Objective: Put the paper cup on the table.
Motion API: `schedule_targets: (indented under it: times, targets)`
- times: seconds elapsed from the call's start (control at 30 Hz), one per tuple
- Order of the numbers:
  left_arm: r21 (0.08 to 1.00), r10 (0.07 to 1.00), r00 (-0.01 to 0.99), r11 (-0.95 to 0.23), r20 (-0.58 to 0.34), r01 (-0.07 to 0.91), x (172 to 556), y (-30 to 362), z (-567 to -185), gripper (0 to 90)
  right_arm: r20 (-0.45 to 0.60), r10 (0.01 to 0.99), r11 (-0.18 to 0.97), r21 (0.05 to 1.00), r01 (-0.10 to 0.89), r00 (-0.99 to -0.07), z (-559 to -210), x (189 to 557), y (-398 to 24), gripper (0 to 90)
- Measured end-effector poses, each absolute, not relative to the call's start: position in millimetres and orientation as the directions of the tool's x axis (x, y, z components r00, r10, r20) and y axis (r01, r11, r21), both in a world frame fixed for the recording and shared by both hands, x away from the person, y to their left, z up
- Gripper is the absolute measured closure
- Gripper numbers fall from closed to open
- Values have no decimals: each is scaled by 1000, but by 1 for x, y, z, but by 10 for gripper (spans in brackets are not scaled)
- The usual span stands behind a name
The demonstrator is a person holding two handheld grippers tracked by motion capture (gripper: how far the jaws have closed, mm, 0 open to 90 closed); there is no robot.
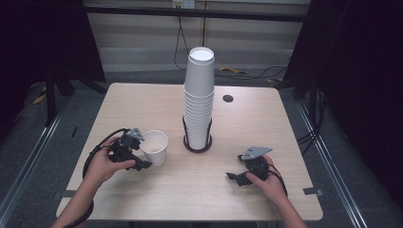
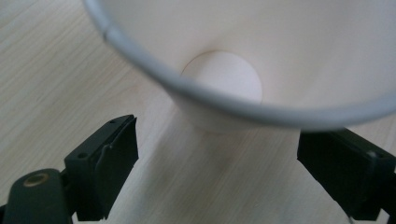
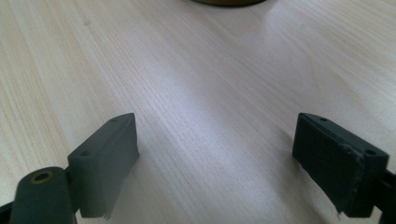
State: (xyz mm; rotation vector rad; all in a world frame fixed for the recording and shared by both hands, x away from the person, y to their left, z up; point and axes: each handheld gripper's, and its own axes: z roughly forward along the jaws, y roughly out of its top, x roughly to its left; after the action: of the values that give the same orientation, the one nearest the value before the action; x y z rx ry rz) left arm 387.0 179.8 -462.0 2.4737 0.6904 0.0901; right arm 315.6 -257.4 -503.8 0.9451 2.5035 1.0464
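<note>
A single white paper cup (image 1: 154,146) stands upright on the wooden table (image 1: 142,104), left of centre. My left gripper (image 1: 142,155) is at the cup's left side, held in the person's left hand. In the left gripper view the cup (image 2: 224,84) sits just ahead of the left gripper (image 2: 217,140). Its rim overhangs the two black jaws, and a gap shows between each pad and the cup's wall. My right gripper (image 1: 235,167) rests low over the table at the front right. The right gripper (image 3: 215,135) has its jaws wide apart, with only bare wood between them.
A tall stack of white paper cups (image 1: 198,95) stands in a dark ring holder (image 1: 197,145) at the table's centre; the holder's base (image 3: 229,2) shows ahead of the right gripper. A small dark hole (image 1: 228,98) is in the table behind the stack.
</note>
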Motion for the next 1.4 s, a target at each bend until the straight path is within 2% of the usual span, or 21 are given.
schedule_targets:
  times: [0.57,1.1,1.4]
  targets:
    - [575,528,844,-665,-90,477,376,196,-485,146,5,659,527,710,466,-752,-504,316,-257,137]
    - [573,519,854,-686,-48,449,365,208,-498,149,2,657,528,711,463,-754,-504,315,-257,138]
    - [620,522,852,-654,-45,434,361,212,-503,118,4,657,528,711,464,-754,-504,315,-257,138]
